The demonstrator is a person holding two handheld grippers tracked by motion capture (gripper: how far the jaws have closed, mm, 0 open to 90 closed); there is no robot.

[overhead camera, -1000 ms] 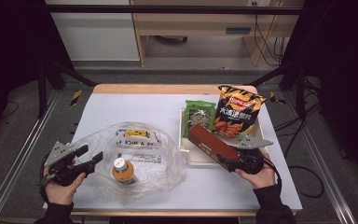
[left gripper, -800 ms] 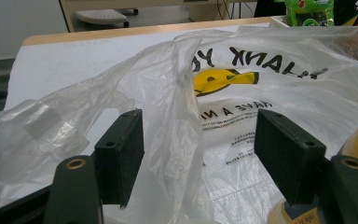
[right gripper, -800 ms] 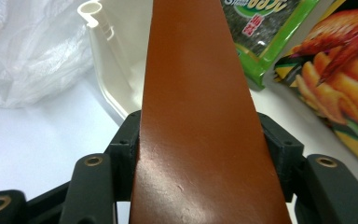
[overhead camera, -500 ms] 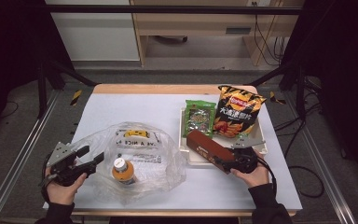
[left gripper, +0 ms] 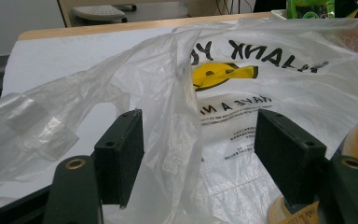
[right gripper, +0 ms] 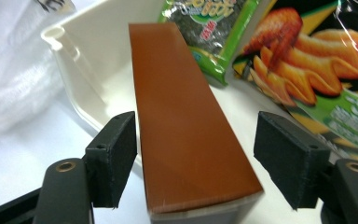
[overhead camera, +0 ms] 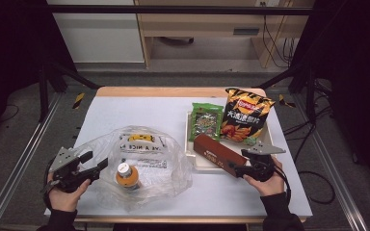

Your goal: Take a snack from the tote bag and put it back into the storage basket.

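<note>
While the person's two hands rest near the front edge of the table, each hand holds one gripper. I take the white tray as the landmark for all places.

A brown box lies slanted across the front part of the tray, and its near end sticks out over the tray's front right rim. The right gripper is at this near end. In the right gripper view, its jaws are wide open, one pad on each side of the box; the left pad is just beside the box's side and the right pad is apart from it, so nothing is clamped. Behind the box, on the tray, a green snack packet lies at the left. An orange and black chips bag lies at the right of this packet and reaches over the tray's far rim.

Left of the tray, a clear plastic bag with a yellow smiley print is spread on the table, touching the tray's left wall. Inside the bag stands an orange bottle with a white cap. The left gripper is at the bag's side farthest from the tray. In the left gripper view, its jaws are open wide and a fold of the bag's film stands up between the pads, but the pads do not press it.
</note>
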